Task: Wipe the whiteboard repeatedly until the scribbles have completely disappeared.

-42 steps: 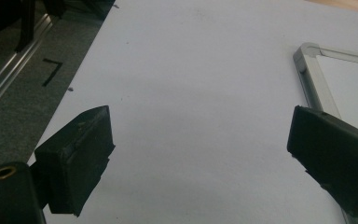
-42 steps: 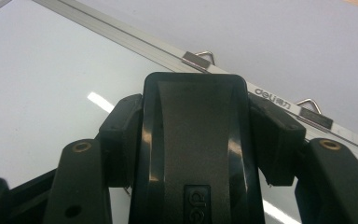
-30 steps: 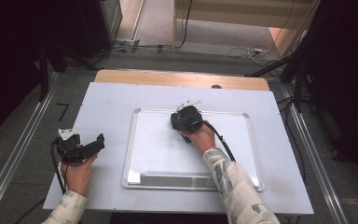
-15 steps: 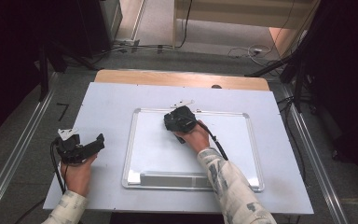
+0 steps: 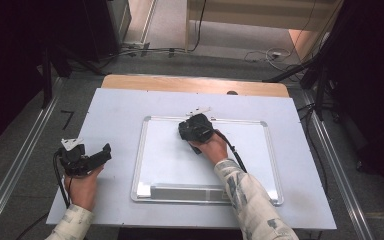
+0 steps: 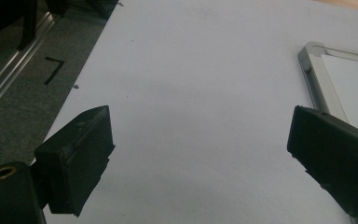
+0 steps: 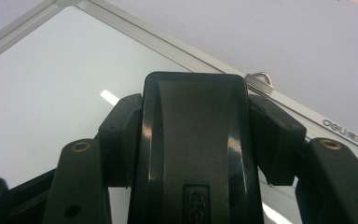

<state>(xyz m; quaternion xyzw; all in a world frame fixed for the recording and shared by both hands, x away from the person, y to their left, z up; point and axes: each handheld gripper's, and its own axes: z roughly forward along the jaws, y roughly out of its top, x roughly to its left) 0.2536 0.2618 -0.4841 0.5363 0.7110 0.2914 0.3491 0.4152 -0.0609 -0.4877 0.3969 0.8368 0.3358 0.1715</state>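
A white board [image 5: 170,160] with a silver frame lies flat on the pale table. My right gripper [image 5: 194,128] rests on the board near its far edge, with a hand behind it. In the right gripper view this gripper [image 7: 196,112] is shut on a black board eraser [image 7: 196,154], its pads [image 7: 121,135] pressing both long sides above the white surface [image 7: 51,70]. My left gripper [image 5: 104,154] lies on the table left of the board, jaws pointing toward it. In its own view the left gripper [image 6: 200,116] stands wide open with only bare table between the jaws.
The board's pen tray [image 5: 185,191] runs along its near edge, and its corner [image 6: 312,60] lies just ahead of the left gripper. A wooden strip [image 5: 195,85] borders the table's far side. Metal rails [image 5: 15,170] and cables lie on the floor around.
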